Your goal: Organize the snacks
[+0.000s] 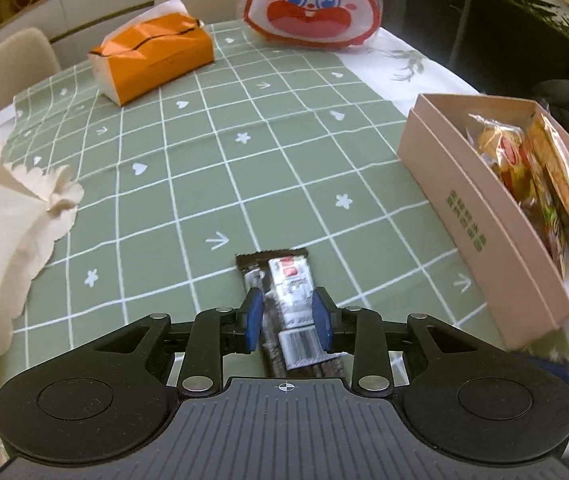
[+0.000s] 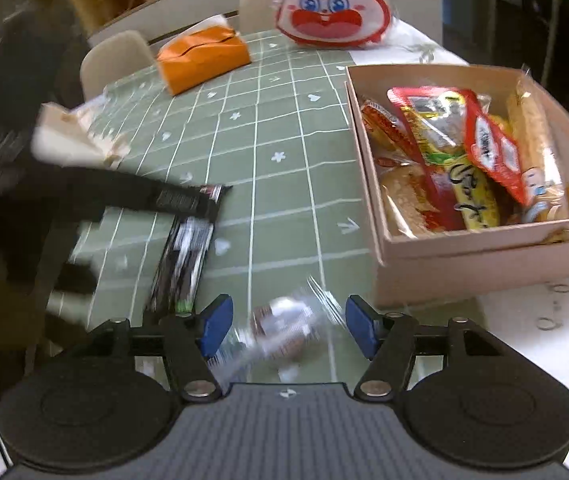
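Note:
My left gripper [image 1: 289, 322] is shut on a dark snack bar with a white label [image 1: 290, 296], held low over the green checked tablecloth [image 1: 204, 152]. The pink cardboard box [image 1: 480, 236] with several packets stands to its right. In the right wrist view my right gripper [image 2: 287, 326] is open, with a blurred clear-wrapped snack [image 2: 284, 326] lying between its fingers on the cloth. The box [image 2: 484, 256] full of snacks [image 2: 456, 152] is ahead on the right. A dark bar [image 2: 184, 260] shows at the left with the blurred left gripper [image 2: 164, 200] over it.
An orange tissue box [image 1: 152, 60] and a rabbit-face bag [image 1: 312, 4] stand at the far end of the table. A cream cloth item [image 1: 8, 216] lies at the left. Chairs [image 1: 16, 68] stand beyond the table's far edge.

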`<state>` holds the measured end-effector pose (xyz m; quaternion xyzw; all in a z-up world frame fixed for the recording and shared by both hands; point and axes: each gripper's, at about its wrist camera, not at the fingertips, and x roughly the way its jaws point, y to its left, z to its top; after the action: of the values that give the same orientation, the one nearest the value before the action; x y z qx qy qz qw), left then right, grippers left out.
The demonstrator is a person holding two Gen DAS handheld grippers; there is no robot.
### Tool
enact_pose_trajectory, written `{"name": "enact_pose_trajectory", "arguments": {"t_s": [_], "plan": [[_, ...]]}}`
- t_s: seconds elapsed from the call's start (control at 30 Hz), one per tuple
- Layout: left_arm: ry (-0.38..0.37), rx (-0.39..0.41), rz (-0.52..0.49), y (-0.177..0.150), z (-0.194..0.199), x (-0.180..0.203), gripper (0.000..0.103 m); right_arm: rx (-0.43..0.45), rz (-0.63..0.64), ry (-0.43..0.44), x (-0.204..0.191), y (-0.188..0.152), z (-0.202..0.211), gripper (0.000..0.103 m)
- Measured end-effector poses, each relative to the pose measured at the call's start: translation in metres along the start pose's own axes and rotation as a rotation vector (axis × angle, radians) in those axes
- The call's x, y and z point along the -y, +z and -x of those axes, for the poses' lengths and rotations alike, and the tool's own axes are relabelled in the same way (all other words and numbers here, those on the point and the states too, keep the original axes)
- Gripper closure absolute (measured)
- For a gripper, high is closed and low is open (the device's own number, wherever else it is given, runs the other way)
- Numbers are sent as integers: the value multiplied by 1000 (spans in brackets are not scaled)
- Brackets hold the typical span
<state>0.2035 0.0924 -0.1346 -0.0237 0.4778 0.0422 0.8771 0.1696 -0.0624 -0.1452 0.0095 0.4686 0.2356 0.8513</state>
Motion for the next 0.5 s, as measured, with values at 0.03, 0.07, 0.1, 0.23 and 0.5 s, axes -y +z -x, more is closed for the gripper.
{"name": "enact_pose_trajectory", "arguments": {"t_s": [0.03, 0.07, 0.1, 0.23, 0.5], "plan": [[2, -4, 3, -2, 1, -2, 69, -15, 3, -16, -3, 2, -7, 40], [-3, -10, 17, -4, 2, -5, 69, -35, 20, -36, -6, 2, -13, 38], [-13, -17, 36, -5, 3, -9, 69, -29, 55, -54, -12, -1, -15, 38], [-81, -53, 205, -7, 1, -31, 69, 14, 195, -81, -24, -24, -6, 38], [-155, -45, 352, -6, -1, -37, 66, 13, 192, -61, -2, -60, 25, 38]]}}
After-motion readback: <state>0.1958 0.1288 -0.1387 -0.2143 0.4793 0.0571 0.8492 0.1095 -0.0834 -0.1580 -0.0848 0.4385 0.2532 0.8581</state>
